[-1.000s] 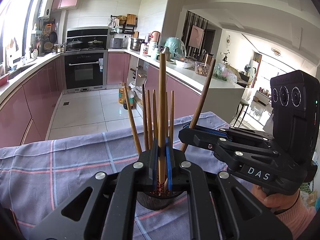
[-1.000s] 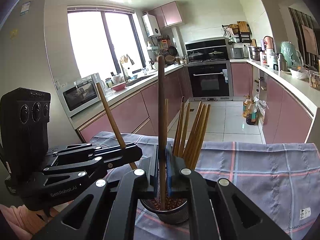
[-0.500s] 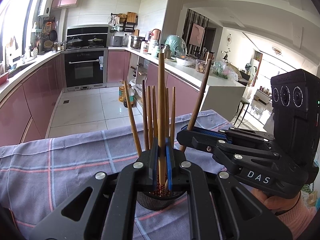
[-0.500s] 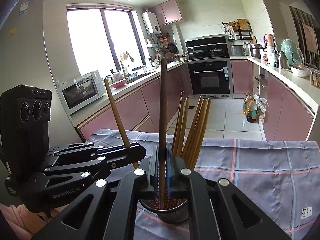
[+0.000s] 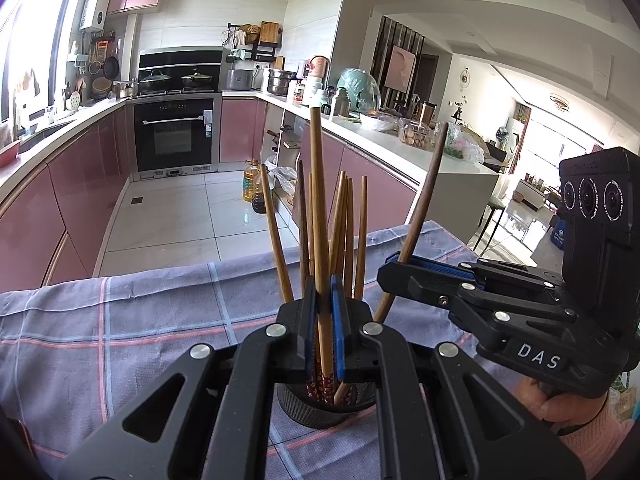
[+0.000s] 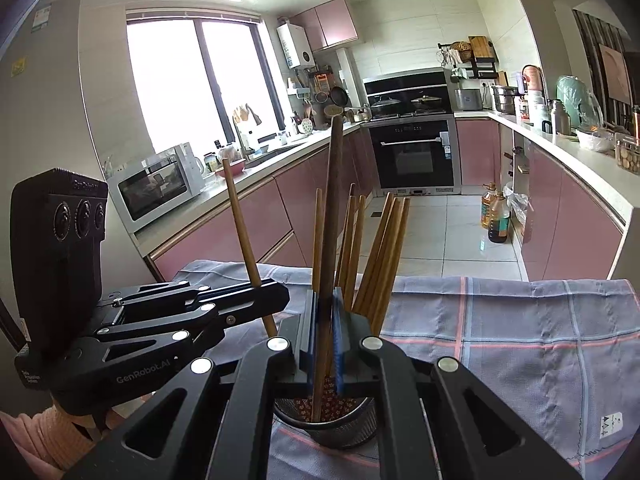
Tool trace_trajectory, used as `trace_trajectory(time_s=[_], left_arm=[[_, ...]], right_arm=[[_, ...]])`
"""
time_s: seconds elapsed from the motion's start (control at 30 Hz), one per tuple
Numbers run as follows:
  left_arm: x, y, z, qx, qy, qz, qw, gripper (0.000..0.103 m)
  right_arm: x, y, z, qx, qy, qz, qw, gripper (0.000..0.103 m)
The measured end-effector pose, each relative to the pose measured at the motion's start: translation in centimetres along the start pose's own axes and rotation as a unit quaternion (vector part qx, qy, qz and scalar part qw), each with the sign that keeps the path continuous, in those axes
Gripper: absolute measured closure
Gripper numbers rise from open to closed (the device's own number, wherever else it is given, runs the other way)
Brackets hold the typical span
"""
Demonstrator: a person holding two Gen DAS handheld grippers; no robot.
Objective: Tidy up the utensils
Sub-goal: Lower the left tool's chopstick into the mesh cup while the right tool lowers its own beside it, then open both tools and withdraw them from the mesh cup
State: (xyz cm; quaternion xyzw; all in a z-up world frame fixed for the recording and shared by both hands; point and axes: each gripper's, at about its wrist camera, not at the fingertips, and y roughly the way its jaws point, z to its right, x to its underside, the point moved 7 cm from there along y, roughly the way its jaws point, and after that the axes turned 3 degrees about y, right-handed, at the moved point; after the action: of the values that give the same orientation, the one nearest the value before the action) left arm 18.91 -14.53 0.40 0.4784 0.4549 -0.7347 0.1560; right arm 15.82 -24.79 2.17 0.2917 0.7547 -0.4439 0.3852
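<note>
A dark mesh utensil holder (image 5: pixel 320 404) stands on the checked cloth and holds several wooden chopsticks (image 5: pixel 348 232); it also shows in the right wrist view (image 6: pixel 332 420). My left gripper (image 5: pixel 323 320) is shut on one upright chopstick (image 5: pixel 318 208) above the holder. My right gripper (image 6: pixel 325 328) is shut on a darker chopstick (image 6: pixel 334 200) whose lower end reaches into the holder. Each gripper shows in the other's view, the right gripper (image 5: pixel 400 270) at right, the left gripper (image 6: pixel 268 292) at left.
The purple checked cloth (image 5: pixel 120 320) covers the table; its far edge drops to the kitchen floor (image 5: pixel 180 216). Pink cabinets and an oven (image 5: pixel 174 136) stand beyond. Oil bottles (image 6: pixel 494 216) sit on the floor.
Both held chopsticks have sunk slightly lower toward the holder; the two grippers stay shut and close together.
</note>
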Motion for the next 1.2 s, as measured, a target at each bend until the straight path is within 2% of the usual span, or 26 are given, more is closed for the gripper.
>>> trace_trajectory(time_s=[0.9,0.97,1.03,1.17,1.2], left_arm=[[1.5,1.5,-0.8,0.0,0.004,-0.017,0.9998,0.095],[1.6,1.1,-0.9,-0.006,0.004,-0.011,0.9999,0.083],[2.0,0.4,-1.3,-0.017,0.002,-0.003,0.9998,0.073],[2.7,-1.3,-2.5,-0.047,-0.008,0.017,0.9987,0.047],[2.9,-1.7,-2.8,-0.057,-0.008,0.021,0.9981,0.041]], right_arm=[[1.1,1.2,0.3,-0.006,0.002,-0.025,1.0,0.095],[1.3,1.1,0.3,-0.006,0.004,-0.024,1.0,0.094],[1.6,0.9,0.3,-0.004,0.009,-0.021,1.0,0.076],[2.2,0.3,0.0,0.003,0.006,-0.012,1.0,0.068],[2.3,0.2,-0.1,0.005,0.006,-0.01,1.0,0.062]])
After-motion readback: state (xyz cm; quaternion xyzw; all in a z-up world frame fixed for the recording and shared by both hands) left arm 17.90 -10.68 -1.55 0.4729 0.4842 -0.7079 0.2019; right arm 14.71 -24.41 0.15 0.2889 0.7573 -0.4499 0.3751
